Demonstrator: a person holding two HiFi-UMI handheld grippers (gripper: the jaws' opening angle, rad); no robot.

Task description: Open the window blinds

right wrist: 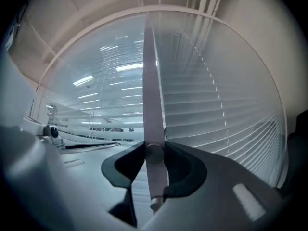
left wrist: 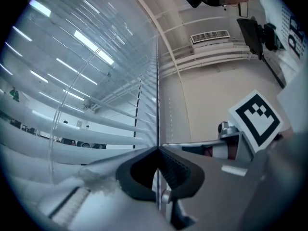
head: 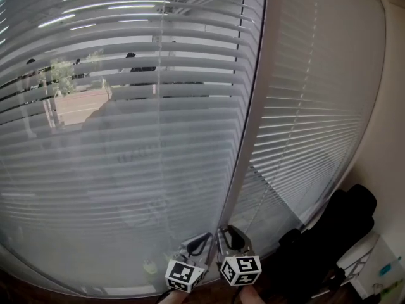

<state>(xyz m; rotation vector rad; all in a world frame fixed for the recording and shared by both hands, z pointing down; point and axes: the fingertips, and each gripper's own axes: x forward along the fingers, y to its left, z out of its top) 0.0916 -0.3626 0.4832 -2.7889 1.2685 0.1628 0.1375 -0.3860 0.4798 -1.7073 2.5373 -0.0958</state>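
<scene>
The left window blind (head: 126, 138) filled most of the head view. Its slats were tilted partly open, so trees and buildings showed through in strips. The right window blind (head: 316, 106) hung beyond the pale window frame (head: 253, 138) with its slats lying flat and closed. The tilt wand (right wrist: 153, 129) hung down along that frame, and its lower end sat in the right gripper (right wrist: 154, 150). The jaws were clamped on either side of the wand, set fairly wide to take its thickness. This grip probably served to twist the wand and turn the slats. The left gripper (left wrist: 157, 149) waited just beside it, jaws drawn together at the tips. A thin pale line ran at their seam, but whether it was a pinched cord could not be told. It seemed a steadying or idle posture. In the room, a plain light wall (head: 386, 157) met the window at the right, with a dark chair (head: 335, 233) below it and a white box (head: 373, 265) in the corner.
</scene>
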